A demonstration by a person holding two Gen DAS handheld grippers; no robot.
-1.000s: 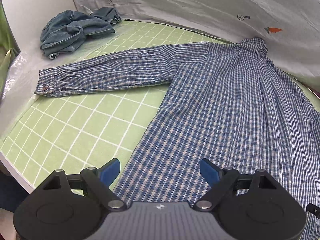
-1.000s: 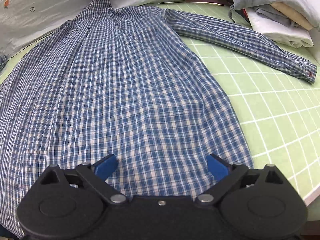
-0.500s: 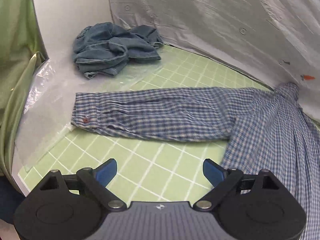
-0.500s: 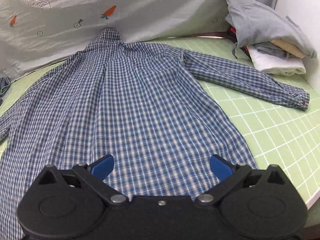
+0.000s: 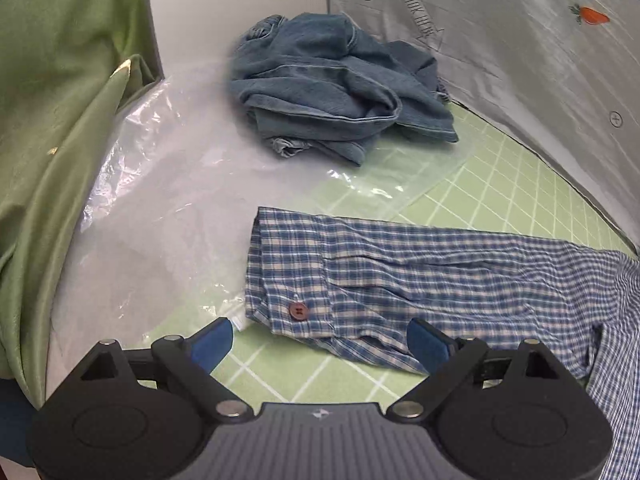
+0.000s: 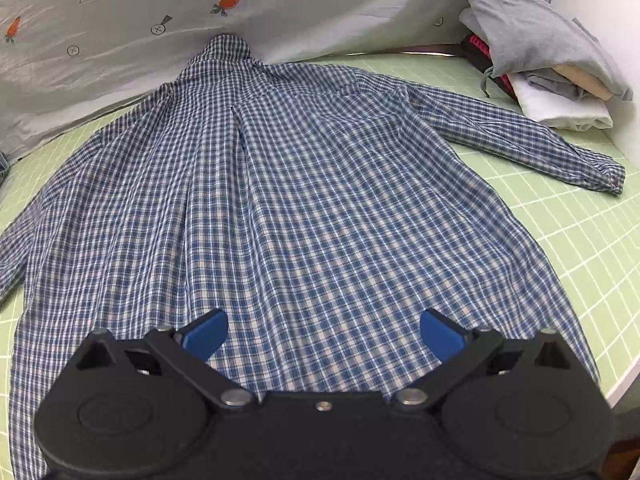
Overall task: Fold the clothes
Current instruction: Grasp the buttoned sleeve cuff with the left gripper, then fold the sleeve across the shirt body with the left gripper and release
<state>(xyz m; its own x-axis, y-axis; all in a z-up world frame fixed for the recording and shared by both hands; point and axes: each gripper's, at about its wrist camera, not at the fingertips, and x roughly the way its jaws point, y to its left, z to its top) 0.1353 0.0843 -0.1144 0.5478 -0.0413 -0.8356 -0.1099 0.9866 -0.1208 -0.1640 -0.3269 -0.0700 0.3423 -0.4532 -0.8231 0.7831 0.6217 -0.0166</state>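
Shirt [image 6: 304, 208] spread flat on mat [image 6: 580, 248], collar toward upper centre against backdrop sheet [image 6: 320, 12]. Folded stack [image 6: 552, 76] at upper right, beyond one sleeve. In left wrist view: other sleeve cuff [image 5: 292, 276] centre, denim heap [image 5: 332, 88] above it, partly on plastic film [image 5: 168, 208].
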